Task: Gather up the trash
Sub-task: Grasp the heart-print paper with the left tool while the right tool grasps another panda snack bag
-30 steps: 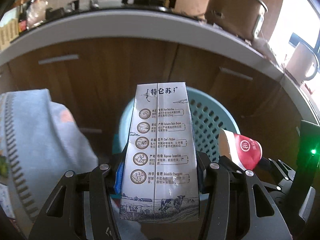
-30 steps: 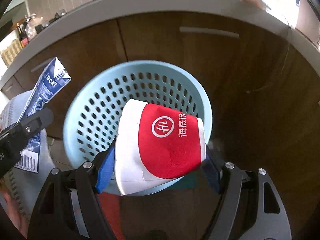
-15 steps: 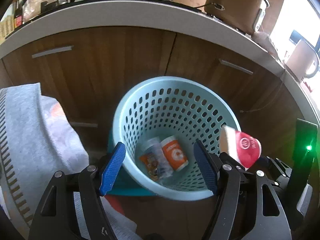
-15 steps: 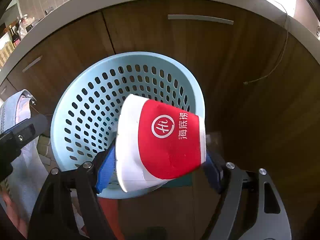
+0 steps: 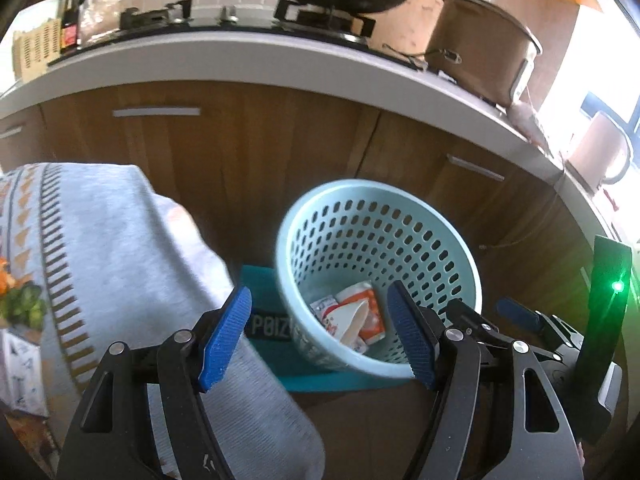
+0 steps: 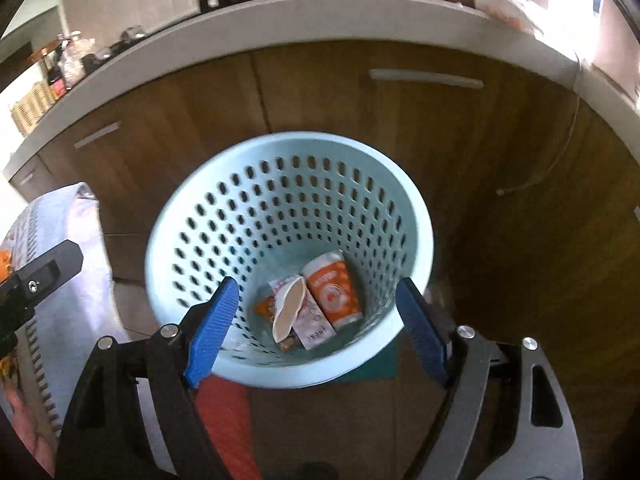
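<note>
Below, basket (image 6: 208, 216) trash (image 6: 316, 300) overlaps (labels unreadable).

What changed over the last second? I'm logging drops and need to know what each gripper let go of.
The left gripper let go of the milk carton; the right gripper, jaws opening, dropped the red-and-white paper cup, now lying among the trash in the blue basket. Nothing is between either pair of jaws. Basket, cabinets and grey cloth stayed put.
</note>
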{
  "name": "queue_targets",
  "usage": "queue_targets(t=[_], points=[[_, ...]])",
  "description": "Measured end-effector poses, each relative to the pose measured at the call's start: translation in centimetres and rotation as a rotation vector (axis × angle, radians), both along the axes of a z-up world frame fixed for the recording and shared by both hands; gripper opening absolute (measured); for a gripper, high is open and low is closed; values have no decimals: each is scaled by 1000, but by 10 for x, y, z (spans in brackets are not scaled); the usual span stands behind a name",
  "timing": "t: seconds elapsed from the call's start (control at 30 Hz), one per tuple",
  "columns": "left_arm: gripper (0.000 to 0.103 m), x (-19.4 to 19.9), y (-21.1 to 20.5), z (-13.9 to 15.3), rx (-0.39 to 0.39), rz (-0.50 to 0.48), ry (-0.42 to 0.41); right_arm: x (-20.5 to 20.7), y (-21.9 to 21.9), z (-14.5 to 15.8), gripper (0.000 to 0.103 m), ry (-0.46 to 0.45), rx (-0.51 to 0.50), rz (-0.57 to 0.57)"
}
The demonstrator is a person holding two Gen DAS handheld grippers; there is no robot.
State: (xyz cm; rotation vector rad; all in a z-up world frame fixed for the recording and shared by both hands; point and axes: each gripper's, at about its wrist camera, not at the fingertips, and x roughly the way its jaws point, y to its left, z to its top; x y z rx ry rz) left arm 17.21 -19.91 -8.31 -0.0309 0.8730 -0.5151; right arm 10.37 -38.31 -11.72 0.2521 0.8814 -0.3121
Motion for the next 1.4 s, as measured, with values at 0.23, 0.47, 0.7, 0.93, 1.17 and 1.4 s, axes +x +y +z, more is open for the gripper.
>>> queue_targets(t=[0.23,0.47,0.7,0.93,1.17,1.4], points=[[69,-27,58,29,-53,71,-57,-7,54,39,77,-90,-40,98],[69,-61,142,57,-48,208,-143,-12,129,73,75,-172,-67,252],[70,-85,239,66,18,422,-179,-13,201,84,59,-200,-31,412],[86,-84,334,45,79,570,-113,-20,261,66,52,-151,33,541],[88,-49,378,7,124,549,18,-29,298,56,53,-116,77,654],[88,-22,396,-8,38,553,76,-37,321,48,67,-101,106,755]])
